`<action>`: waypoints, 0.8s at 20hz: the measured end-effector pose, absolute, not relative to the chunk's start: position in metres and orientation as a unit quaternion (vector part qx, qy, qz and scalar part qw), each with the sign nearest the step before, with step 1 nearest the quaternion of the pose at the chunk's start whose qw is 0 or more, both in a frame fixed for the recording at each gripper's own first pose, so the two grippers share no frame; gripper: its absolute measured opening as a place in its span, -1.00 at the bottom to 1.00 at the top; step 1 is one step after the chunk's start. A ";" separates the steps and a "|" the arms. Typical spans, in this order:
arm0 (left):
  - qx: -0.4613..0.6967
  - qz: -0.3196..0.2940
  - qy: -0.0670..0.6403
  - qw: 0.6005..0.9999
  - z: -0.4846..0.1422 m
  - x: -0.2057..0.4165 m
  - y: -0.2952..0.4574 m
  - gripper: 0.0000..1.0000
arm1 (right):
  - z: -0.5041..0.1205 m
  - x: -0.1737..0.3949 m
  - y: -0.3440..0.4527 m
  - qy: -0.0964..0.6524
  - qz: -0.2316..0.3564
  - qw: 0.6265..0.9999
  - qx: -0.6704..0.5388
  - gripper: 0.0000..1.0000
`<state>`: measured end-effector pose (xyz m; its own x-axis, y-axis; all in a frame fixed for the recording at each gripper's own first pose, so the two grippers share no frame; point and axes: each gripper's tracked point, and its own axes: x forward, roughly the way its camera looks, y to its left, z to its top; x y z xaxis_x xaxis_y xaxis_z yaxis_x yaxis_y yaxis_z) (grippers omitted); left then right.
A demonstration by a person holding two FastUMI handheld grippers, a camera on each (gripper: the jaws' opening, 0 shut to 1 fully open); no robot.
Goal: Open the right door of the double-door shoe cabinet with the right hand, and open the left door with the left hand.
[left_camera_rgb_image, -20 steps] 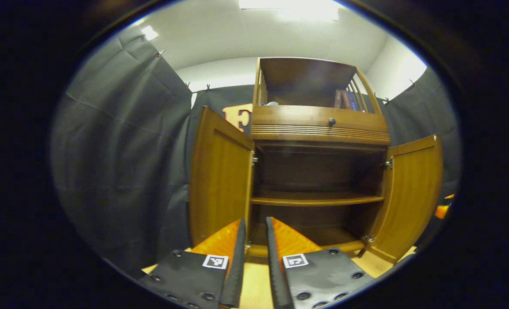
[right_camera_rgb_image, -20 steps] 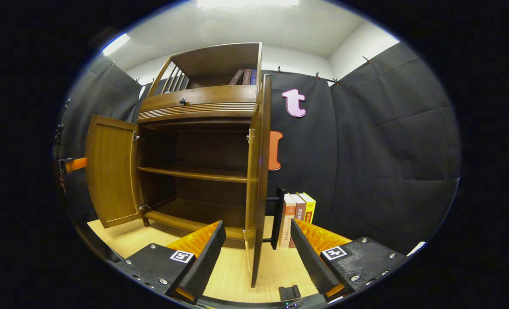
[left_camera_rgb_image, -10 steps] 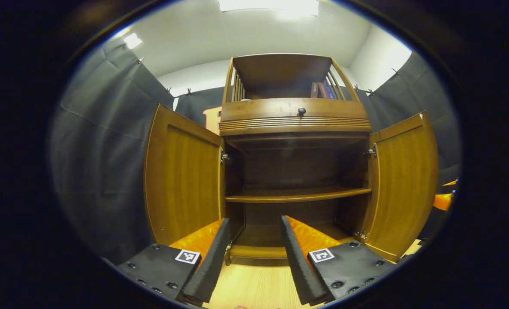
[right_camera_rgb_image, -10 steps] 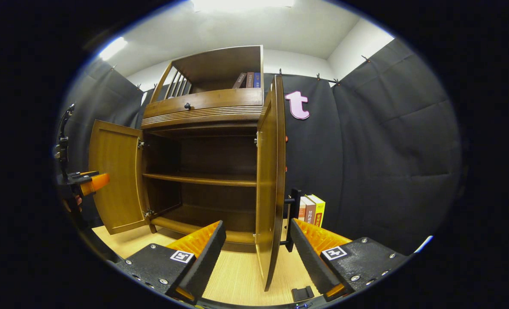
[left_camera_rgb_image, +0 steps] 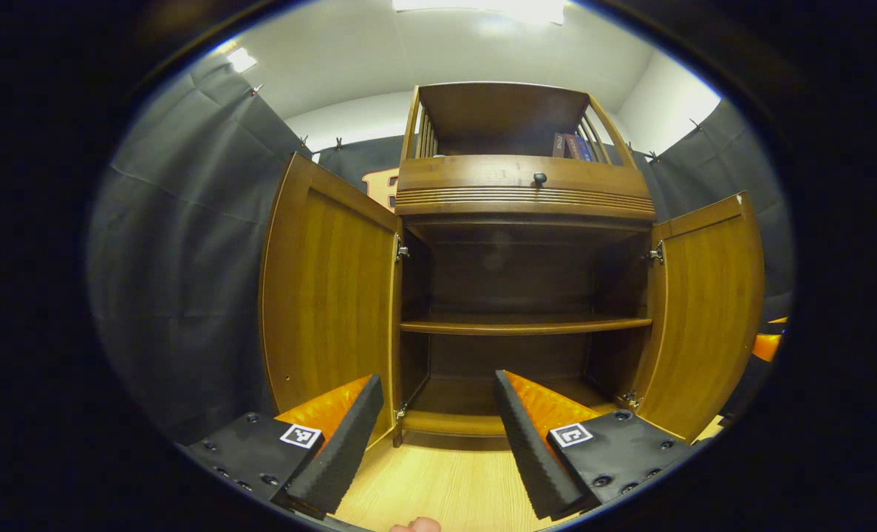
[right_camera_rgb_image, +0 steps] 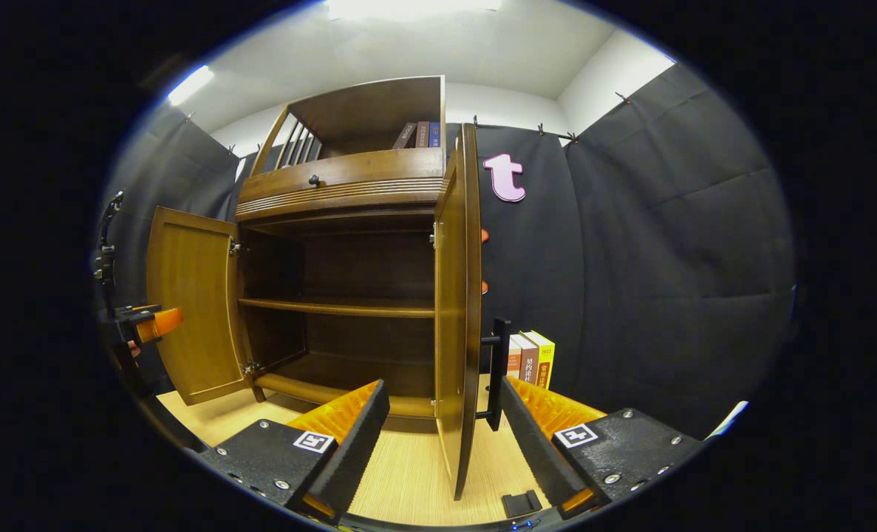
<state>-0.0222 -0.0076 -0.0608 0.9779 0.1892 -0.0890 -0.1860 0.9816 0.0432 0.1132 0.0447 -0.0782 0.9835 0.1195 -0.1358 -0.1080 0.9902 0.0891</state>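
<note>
Shoe cabinet (left_camera_rgb_image: 523,193) of warm brown wood stands against the black cloth wall, both of its lower doors swung wide. In the left gripper view the left door (left_camera_rgb_image: 331,299) hangs open at the left side and the right door (left_camera_rgb_image: 704,314) at the right side, and between them the dark inside shows one curved wooden shelf (left_camera_rgb_image: 523,324) with nothing on it. Above the doors runs a drawer front with a small dark round knob (left_camera_rgb_image: 539,177), and over that an open railed top compartment holding a few upright books (left_camera_rgb_image: 571,145).

The left gripper (left_camera_rgb_image: 438,443) is low in front of the opening, its fingers spread apart and holding nothing, over the pale wooden floor (left_camera_rgb_image: 438,484).

In the right gripper view the right door (right_camera_rgb_image: 459,310) stands edge-on, its black bar handle (right_camera_rgb_image: 497,373) on the outer face. The right gripper (right_camera_rgb_image: 444,443) has its fingers wide apart on either side of the door's lower edge, touching nothing that I can make out. Beyond the door, a row of upright books (right_camera_rgb_image: 533,360) stands on the floor by the cloth wall. At the far left edge, the other gripper (right_camera_rgb_image: 150,323) is near the left door (right_camera_rgb_image: 190,303).
</note>
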 end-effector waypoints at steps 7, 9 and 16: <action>0.032 0.079 0.039 0.996 -0.056 -0.022 -0.014 0.89 | -0.078 0.114 0.046 0.068 0.055 0.995 0.044 0.85; 0.037 0.073 0.038 0.996 -0.056 -0.020 -0.018 0.89 | -0.078 0.115 0.045 0.068 0.054 0.995 0.043 0.85; 0.029 0.064 0.037 0.997 -0.055 -0.015 -0.019 0.93 | -0.077 0.115 0.045 0.067 0.050 0.996 0.042 0.85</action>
